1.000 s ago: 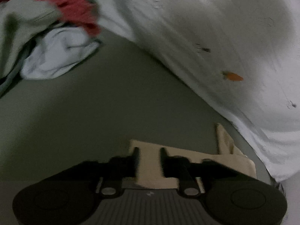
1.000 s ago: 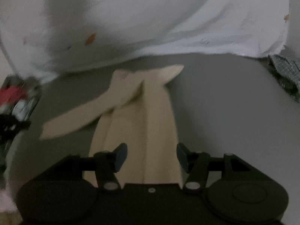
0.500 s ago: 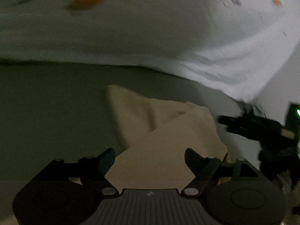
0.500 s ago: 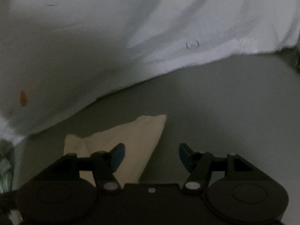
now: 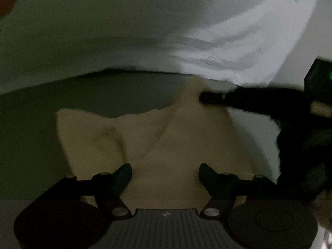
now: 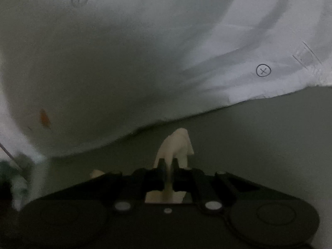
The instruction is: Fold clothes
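A beige garment (image 5: pixel 166 143) lies partly folded on a grey-green surface (image 5: pixel 83 95). My left gripper (image 5: pixel 165 175) is open and hovers just over its near part, one finger on each side. My right gripper (image 6: pixel 169 164) is shut on a far corner of the beige garment (image 6: pixel 178 143) and lifts it into a peak. In the left wrist view the right gripper (image 5: pixel 207 98) comes in from the right and pinches that raised corner.
A large white sheet (image 5: pixel 186 31) with small printed marks and an orange spot (image 6: pixel 44 118) covers the far side, its edge just behind the garment. A greenish cloth (image 6: pixel 16 172) shows at the left edge of the right wrist view.
My left gripper let go of the garment and opened, then swung round to face the sheet. My right gripper moved to the garment's far corner, closed on it and raised it.
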Available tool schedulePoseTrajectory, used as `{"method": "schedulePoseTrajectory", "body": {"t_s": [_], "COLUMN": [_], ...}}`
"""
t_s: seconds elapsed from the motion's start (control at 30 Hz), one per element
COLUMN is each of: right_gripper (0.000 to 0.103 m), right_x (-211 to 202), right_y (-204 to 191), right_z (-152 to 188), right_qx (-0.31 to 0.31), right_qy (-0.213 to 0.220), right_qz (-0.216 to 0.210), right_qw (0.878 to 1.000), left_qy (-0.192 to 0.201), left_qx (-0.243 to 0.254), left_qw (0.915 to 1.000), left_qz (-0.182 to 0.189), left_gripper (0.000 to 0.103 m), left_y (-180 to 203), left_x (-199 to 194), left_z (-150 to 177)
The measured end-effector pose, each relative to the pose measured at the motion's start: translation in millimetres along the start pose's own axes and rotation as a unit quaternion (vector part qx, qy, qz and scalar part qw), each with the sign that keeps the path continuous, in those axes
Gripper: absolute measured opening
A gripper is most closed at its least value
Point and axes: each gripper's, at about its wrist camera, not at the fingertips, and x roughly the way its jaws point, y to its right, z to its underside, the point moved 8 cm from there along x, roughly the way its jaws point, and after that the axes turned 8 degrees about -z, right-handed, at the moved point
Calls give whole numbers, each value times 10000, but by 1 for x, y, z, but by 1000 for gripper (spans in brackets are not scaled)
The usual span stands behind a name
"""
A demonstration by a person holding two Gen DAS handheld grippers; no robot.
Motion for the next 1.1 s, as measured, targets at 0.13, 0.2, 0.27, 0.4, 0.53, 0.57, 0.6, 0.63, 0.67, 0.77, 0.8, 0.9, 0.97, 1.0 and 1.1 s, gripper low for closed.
{"method": "schedulePoseTrajectory", "body": {"t_s": [0.13,0.2,0.27,0.4,0.53,0.57,0.6,0.63,0.67,0.77,0.8,0.9,0.97,1.0,1.1], "right_gripper": [39,56,59,64,69,70,70,70,70,70,70,70,70,70,70], "right_x": [20,1,-24,-64,-82,-83,-81,-79,-77,-76,-74,-73,-74,-76,-81], "right_y": [4,-5,-24,-78,-147,-164,-174,-180,-187,-203,-207,-218,-224,-224,-224], "right_z": [19,17,22,56,117,133,145,153,162,178,182,189,193,193,193], "right_qx": [-588,-653,-1028,-1902,-3080,-3415,-3622,-3764,-3904,-4535,-4687,-4913,-4967,-4934,-4837], "right_qy": [-643,-416,-217,-257,-443,-466,-523,-589,-654,-753,-772,-840,-860,-858,-855], "right_qz": [762,871,972,836,472,409,435,518,602,828,757,673,707,715,744], "right_qw": [9933,9932,9897,9778,9492,9378,9296,9231,9163,8842,8767,8643,8607,8626,8679], "left_qy": [272,462,466,195,201,203,204,205,206,210,257,482,494,463,498], "left_qx": [-632,-821,-849,-1047,-1524,-1642,-1760,-1878,-1996,-2346,-2400,-2303,-2116,-2059,-2487], "left_qw": [9973,9938,9906,9801,9690,9658,9624,9588,9550,9425,9399,9333,9228,9149,8997], "left_qz": [-259,-583,-965,-1674,-1933,-1996,-2060,-2123,-2185,-2370,-2415,-2713,-3181,-3442,-3552], "left_gripper": [76,87,88,88,90,96,99,99,99,99,98,80,45,24,5], "left_y": [-31,-52,-74,-112,-135,-140,-146,-151,-157,-173,-174,-168,-166,-167,-175], "left_x": [-44,-71,-92,-118,-143,-149,-155,-161,-167,-186,-187,-181,-180,-181,-194], "left_z": [13,28,46,84,113,121,128,135,143,165,167,163,163,163,165]}}
